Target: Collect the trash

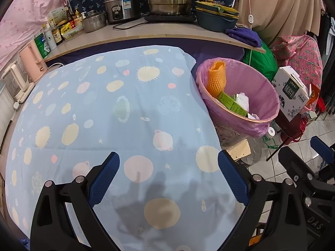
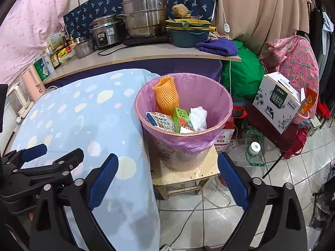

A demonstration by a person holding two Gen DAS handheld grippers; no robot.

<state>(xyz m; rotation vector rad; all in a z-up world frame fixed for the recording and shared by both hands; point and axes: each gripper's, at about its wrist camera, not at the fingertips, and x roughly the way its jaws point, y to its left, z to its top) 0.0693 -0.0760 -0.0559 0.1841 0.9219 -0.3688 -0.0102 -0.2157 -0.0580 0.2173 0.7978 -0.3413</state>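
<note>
A bin lined with a pink bag (image 2: 222, 102) stands on a small wooden stool (image 2: 188, 177) right of the table; it also shows in the left wrist view (image 1: 266, 96). Inside lie an orange foam net (image 2: 167, 98), a green carton (image 2: 181, 118), a printed carton (image 2: 162, 122) and crumpled white paper (image 2: 199, 116). My left gripper (image 1: 168, 179) is open and empty above the blue planet-print tablecloth (image 1: 108, 115). My right gripper (image 2: 167, 181) is open and empty, in front of the bin and short of it. The left gripper also shows at the left of the right wrist view (image 2: 54, 152).
A counter (image 2: 146, 54) behind the table holds steel pots (image 2: 144, 14), a rice cooker (image 2: 105, 33), bottles and stacked bowls. A purple cloth (image 2: 217, 47) lies on its right end. A white milk box (image 2: 276, 101), a green bag (image 2: 242, 77) and cables on the tiled floor (image 2: 209, 205) lie to the right.
</note>
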